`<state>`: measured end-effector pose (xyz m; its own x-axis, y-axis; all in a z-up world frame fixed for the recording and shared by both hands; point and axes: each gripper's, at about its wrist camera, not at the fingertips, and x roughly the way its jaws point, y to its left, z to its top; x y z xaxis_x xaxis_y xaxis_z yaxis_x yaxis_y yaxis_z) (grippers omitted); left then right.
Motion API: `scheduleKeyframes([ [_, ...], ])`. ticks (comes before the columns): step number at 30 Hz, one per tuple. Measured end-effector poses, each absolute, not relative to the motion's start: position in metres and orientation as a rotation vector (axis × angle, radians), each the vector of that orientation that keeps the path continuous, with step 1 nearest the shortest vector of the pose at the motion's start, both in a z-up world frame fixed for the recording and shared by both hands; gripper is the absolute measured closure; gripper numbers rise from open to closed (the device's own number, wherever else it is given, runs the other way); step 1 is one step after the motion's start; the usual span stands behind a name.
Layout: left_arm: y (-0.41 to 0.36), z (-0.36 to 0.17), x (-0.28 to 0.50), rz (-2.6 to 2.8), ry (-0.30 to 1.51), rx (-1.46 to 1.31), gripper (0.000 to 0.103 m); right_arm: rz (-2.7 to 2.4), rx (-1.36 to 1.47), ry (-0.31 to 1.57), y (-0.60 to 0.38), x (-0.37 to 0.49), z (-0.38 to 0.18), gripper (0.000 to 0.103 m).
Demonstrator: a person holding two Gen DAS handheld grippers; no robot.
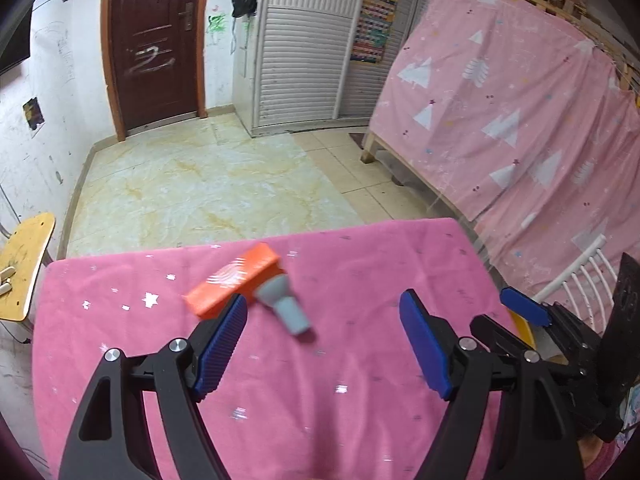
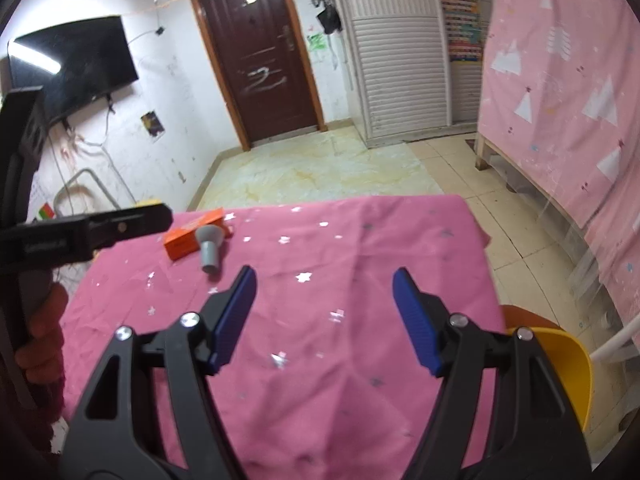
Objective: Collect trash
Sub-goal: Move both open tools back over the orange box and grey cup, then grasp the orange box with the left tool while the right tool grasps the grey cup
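Left wrist view looks down on a table under a pink star-print cloth [image 1: 340, 360]. The left gripper [image 1: 322, 344] fills the bottom of the frame with its blue-padded jaws spread wide and nothing between them. Just above its left pad, left of centre, lies an orange box [image 1: 232, 280], and a grey funnel-shaped plastic piece [image 1: 284, 306] rests against the box's lower right end, its narrow neck pointing toward the bottom right. At the right edge the right gripper [image 1: 524, 306] shows from the side, one blue pad visible, over the table's right border.

Right wrist view has the right gripper [image 2: 324, 316] at the bottom centre, jaws likewise apart and empty above bare pink cloth [image 2: 360, 240]. The orange box [image 2: 192, 234] and grey piece [image 2: 210, 248] sit touching each other in the table's upper left corner, well apart from these pads. A black finger of the left gripper [image 2: 132, 220] reaches in from the left edge, ending just beside the box. A yellow chair [image 2: 560, 364] stands at the lower right.
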<state>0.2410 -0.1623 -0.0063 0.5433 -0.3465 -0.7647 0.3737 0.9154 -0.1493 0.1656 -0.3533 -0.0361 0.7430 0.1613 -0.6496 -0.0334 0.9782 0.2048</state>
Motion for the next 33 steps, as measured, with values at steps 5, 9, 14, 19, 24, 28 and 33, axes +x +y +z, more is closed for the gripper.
scheduleKeyframes([
  [5, -0.142, -0.013, 0.261, -0.412, 0.909, 0.048, 0.032, 0.144, 0.144, 0.750, -0.328, 0.180, -0.037, 0.035],
  [9, -0.126, -0.020, 0.274, -0.465, 0.919, 0.047, 0.032, 0.193, 0.117, 0.770, -0.308, 0.190, -0.040, 0.035],
  [14, -0.116, -0.030, 0.285, -0.547, 0.913, 0.099, 0.032, 0.226, 0.082, 0.793, -0.287, 0.203, -0.043, 0.035],
  [19, -0.111, -0.040, 0.292, -0.603, 0.911, 0.151, 0.032, 0.246, 0.065, 0.817, -0.274, 0.215, -0.049, 0.035],
  [24, -0.110, -0.054, 0.302, -0.658, 0.941, 0.196, 0.033, 0.251, 0.050, 0.835, -0.266, 0.223, -0.053, 0.035],
  [28, -0.113, -0.064, 0.309, -0.688, 0.962, 0.219, 0.040, 0.255, 0.045, 0.845, -0.267, 0.228, -0.056, 0.035],
  [33, -0.115, -0.076, 0.317, -0.707, 0.984, 0.242, 0.057, 0.263, 0.035, 0.859, -0.264, 0.236, -0.061, 0.035],
])
